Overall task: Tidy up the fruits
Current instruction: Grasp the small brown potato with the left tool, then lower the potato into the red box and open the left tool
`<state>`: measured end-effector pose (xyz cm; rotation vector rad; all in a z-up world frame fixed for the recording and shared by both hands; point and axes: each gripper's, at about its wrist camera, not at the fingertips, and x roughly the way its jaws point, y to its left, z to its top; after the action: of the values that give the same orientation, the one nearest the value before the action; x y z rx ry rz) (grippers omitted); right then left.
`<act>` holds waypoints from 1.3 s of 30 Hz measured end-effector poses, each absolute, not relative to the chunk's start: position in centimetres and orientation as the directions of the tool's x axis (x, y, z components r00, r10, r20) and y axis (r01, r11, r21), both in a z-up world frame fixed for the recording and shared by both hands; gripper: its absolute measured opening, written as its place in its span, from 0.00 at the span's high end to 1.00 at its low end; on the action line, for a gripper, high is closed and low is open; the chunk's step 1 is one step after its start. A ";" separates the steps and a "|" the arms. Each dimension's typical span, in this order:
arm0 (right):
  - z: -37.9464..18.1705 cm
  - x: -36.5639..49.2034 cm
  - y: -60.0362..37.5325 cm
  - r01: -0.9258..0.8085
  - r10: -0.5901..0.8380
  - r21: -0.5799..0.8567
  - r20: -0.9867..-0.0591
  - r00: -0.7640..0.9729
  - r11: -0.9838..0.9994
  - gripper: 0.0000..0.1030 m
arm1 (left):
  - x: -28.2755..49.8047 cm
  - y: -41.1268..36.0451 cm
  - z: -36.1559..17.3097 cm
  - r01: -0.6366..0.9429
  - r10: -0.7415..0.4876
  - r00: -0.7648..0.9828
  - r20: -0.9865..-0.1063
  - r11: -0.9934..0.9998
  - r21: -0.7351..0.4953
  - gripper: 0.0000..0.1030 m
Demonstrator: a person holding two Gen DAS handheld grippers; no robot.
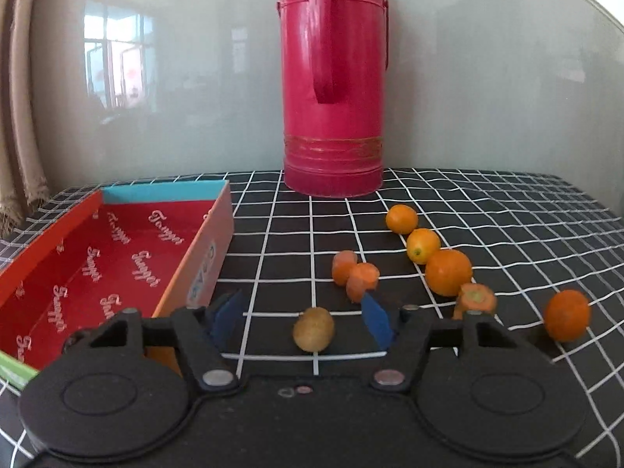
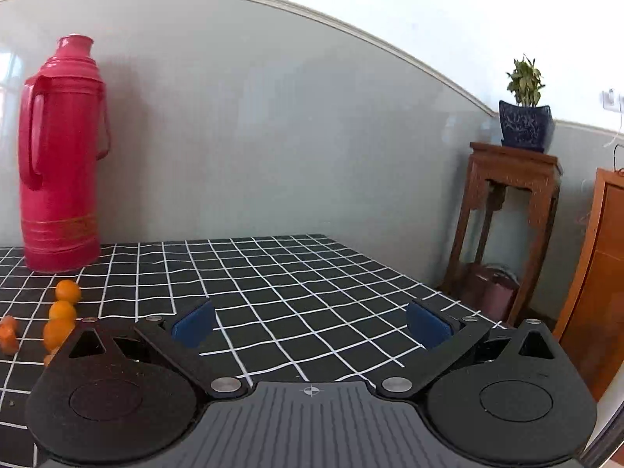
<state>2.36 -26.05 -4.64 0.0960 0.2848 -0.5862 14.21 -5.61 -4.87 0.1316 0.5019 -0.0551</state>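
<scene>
A small brownish-yellow round fruit [image 1: 314,329] lies on the checked tablecloth between the blue pads of my left gripper [image 1: 302,314]; the pads stand apart from it on both sides, so the gripper is open. Further right lie several small oranges [image 1: 448,272] in a row, with one more orange [image 1: 567,315] off to the right. Among them are carrot pieces [image 1: 362,280], one of which [image 1: 475,300] is beside the right finger. An open red box [image 1: 202,257] sits to the left. My right gripper [image 2: 312,325] is wide open over bare cloth, with the oranges [image 2: 62,311] at its far left.
A tall pink thermos [image 1: 333,78] stands at the back against the grey wall, also visible as the thermos [image 2: 58,156] in the right wrist view. Beyond the table's right edge are a wooden plant stand [image 2: 507,214] and a wooden cabinet [image 2: 600,273].
</scene>
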 end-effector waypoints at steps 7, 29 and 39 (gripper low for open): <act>-4.7 2.4 -27.5 0.551 -0.501 0.073 -0.331 0.800 0.832 0.00 | 15.2 -5.9 -6.2 0.101 -0.035 0.825 -0.564 0.991 0.087 0.67; -4.5 3.0 -26.0 0.488 -0.431 0.095 -0.346 0.834 0.868 0.00 | 12.8 -0.4 -2.8 -0.105 0.113 0.915 -0.388 0.994 0.043 0.84; -4.9 4.0 -24.4 0.446 -0.389 0.088 -0.358 0.849 0.891 0.00 | 11.5 5.3 -1.0 -0.273 0.238 0.908 -0.343 0.961 -0.056 0.84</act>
<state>3.95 -24.38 -4.85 0.1710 0.3406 -0.4422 11.50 5.26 -0.99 -0.1032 0.3412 0.2639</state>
